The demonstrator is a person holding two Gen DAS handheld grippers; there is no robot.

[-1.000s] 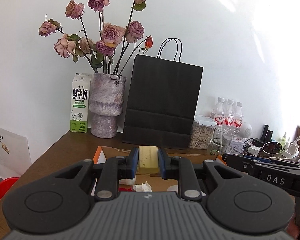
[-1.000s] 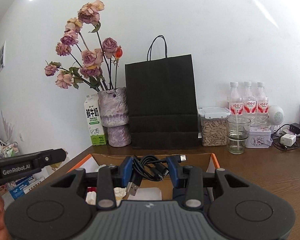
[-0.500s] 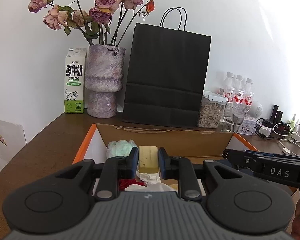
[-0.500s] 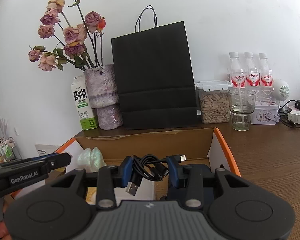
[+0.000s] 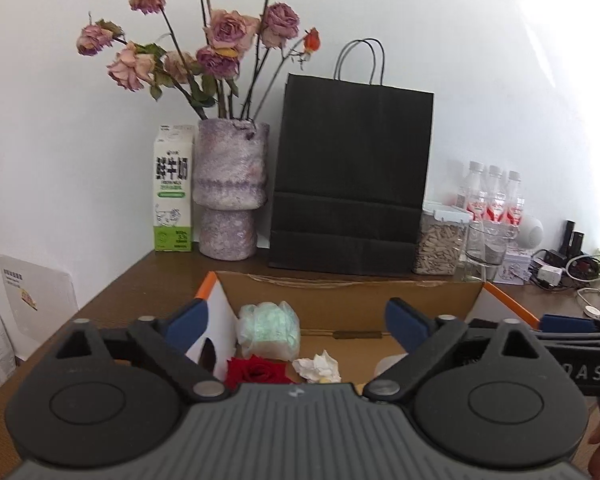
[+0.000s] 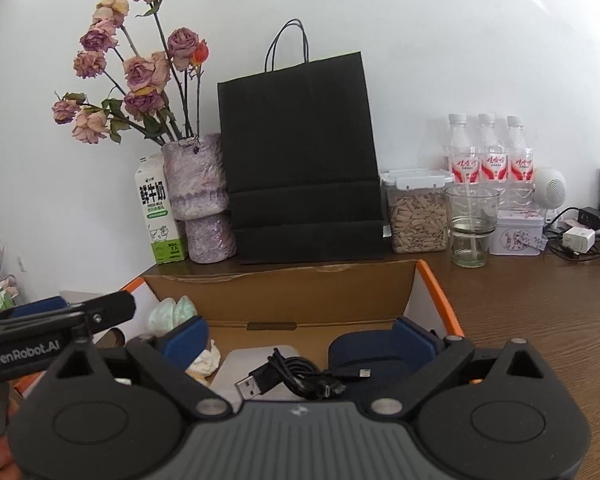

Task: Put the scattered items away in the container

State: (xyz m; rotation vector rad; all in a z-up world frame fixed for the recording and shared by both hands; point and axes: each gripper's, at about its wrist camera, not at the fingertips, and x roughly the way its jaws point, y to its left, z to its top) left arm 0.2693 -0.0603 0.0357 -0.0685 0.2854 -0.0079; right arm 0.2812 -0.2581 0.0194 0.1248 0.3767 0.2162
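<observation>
An open cardboard box (image 5: 348,296) with orange edges lies in front of me; it also shows in the right wrist view (image 6: 280,292). My left gripper (image 5: 298,322) is open and empty above the box. Below it lie a pale green plastic bundle (image 5: 269,329), a red rose (image 5: 258,371) and crumpled tissue (image 5: 317,366). My right gripper (image 6: 299,338) is open and empty above the box. A black USB cable (image 6: 296,376) lies loose below it on a grey pad (image 6: 240,368), beside a dark blue item (image 6: 360,356). The yellow sponge is out of sight.
Behind the box stand a milk carton (image 5: 173,188), a vase of dried roses (image 5: 230,188), a black paper bag (image 5: 350,176), a seed jar (image 5: 440,242), a glass (image 5: 482,250) and water bottles (image 5: 494,196). Chargers and cables (image 5: 560,272) lie at the right.
Both grippers have opened. The left let go of the yellow sponge, which is no longer seen. The right let go of the USB cable, which now lies in the box.
</observation>
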